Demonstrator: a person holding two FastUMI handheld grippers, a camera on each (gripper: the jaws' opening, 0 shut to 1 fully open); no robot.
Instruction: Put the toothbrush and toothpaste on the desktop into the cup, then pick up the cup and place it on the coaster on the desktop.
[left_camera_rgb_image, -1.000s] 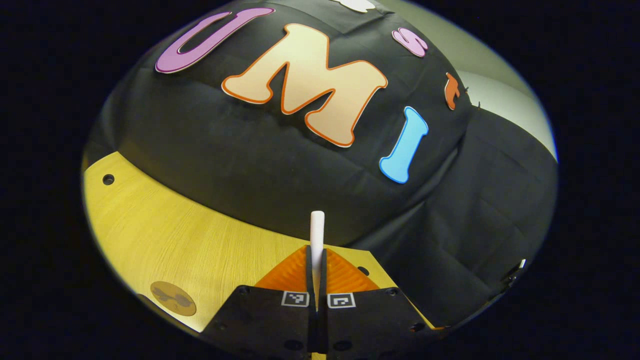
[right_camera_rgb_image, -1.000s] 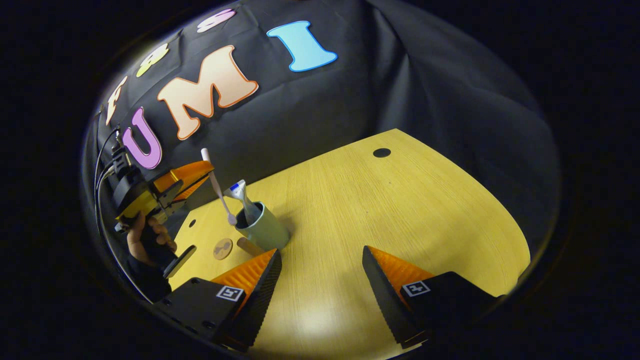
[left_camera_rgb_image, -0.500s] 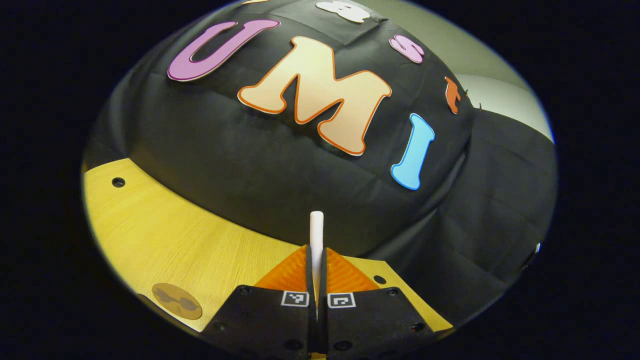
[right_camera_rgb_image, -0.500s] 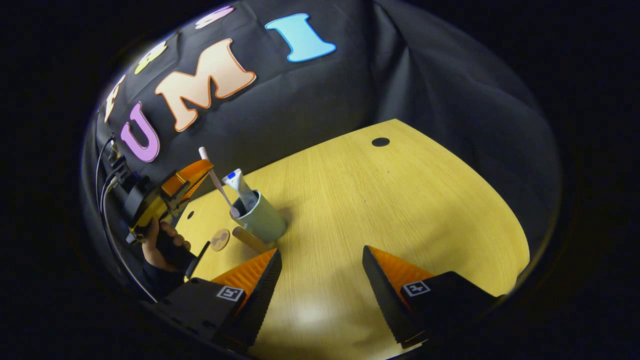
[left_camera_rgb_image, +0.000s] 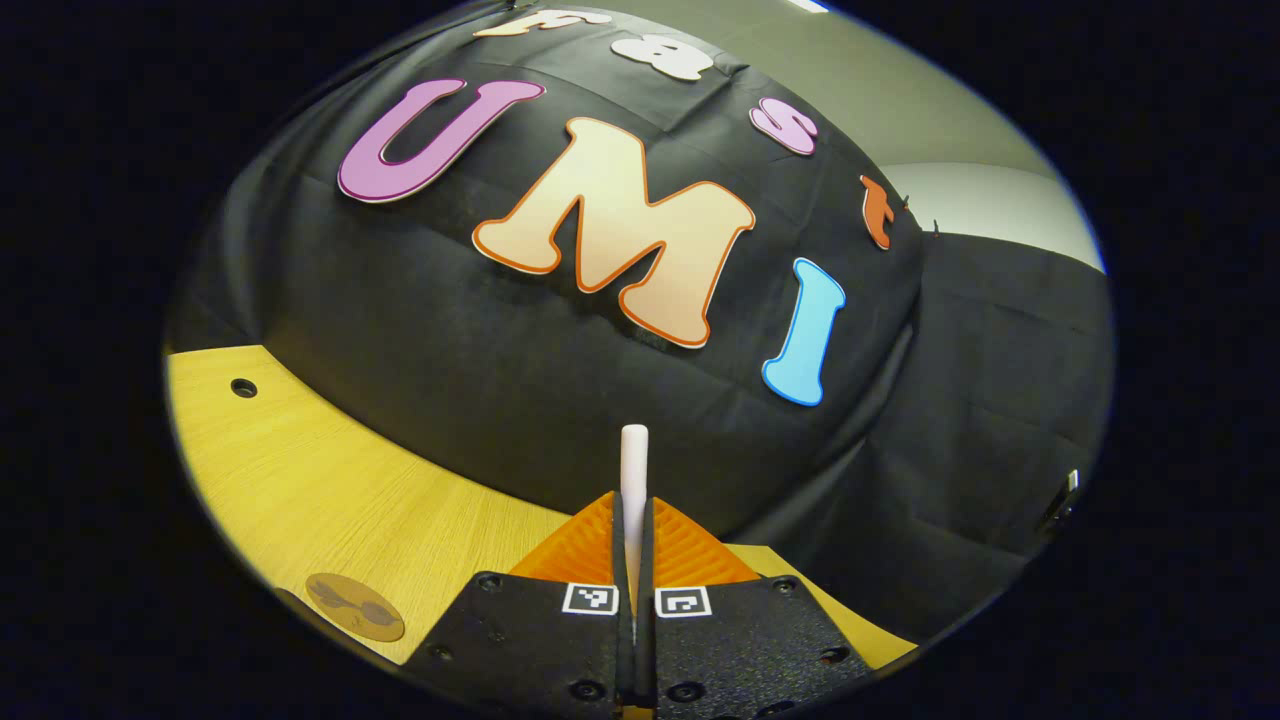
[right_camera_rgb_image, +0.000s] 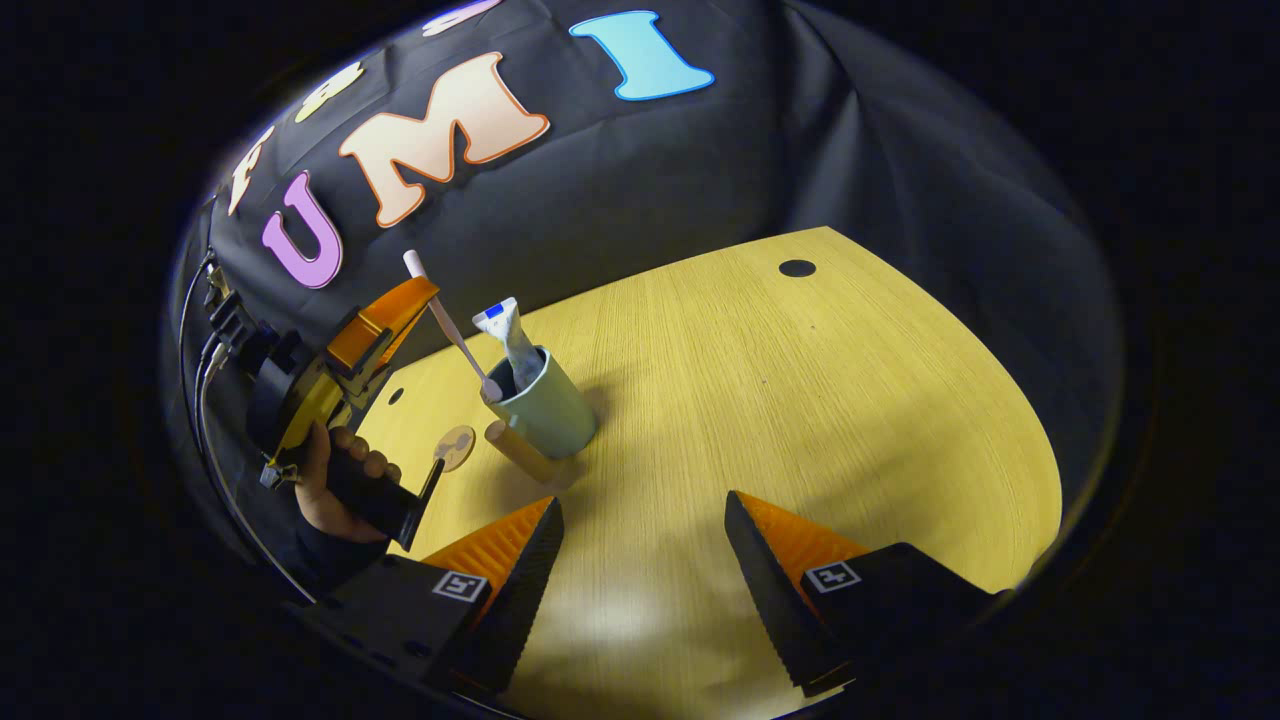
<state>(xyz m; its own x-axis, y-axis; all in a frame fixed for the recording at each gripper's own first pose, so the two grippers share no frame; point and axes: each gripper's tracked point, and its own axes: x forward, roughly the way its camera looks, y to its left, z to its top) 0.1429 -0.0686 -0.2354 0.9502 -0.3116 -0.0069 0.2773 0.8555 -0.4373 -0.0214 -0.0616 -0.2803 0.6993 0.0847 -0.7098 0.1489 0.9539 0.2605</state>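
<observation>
My left gripper (left_camera_rgb_image: 634, 502) is shut on the white toothbrush (left_camera_rgb_image: 634, 462), whose handle end sticks up between the fingers. In the right gripper view that left gripper (right_camera_rgb_image: 424, 297) hangs above and left of the pale green cup (right_camera_rgb_image: 550, 410). It holds the toothbrush (right_camera_rgb_image: 447, 325) slanted, with the head down at the cup's rim. The toothpaste tube (right_camera_rgb_image: 512, 338) stands in the cup. A round tan coaster (right_camera_rgb_image: 455, 446) lies on the desktop just left of the cup; it also shows as the coaster (left_camera_rgb_image: 355, 606) in the left gripper view. My right gripper (right_camera_rgb_image: 642, 520) is open and holds nothing.
A tan wooden handle (right_camera_rgb_image: 525, 456) sticks out from the cup toward me. The yellow wooden desktop (right_camera_rgb_image: 800, 400) has a dark round hole (right_camera_rgb_image: 797, 268) near its far edge. A hand (right_camera_rgb_image: 345, 480) grips the left gripper's handle. Black cloth walls close the back.
The left gripper has brought the toothbrush head down and in, from beside the cup to its rim. My right gripper stays open and has shifted slightly.
</observation>
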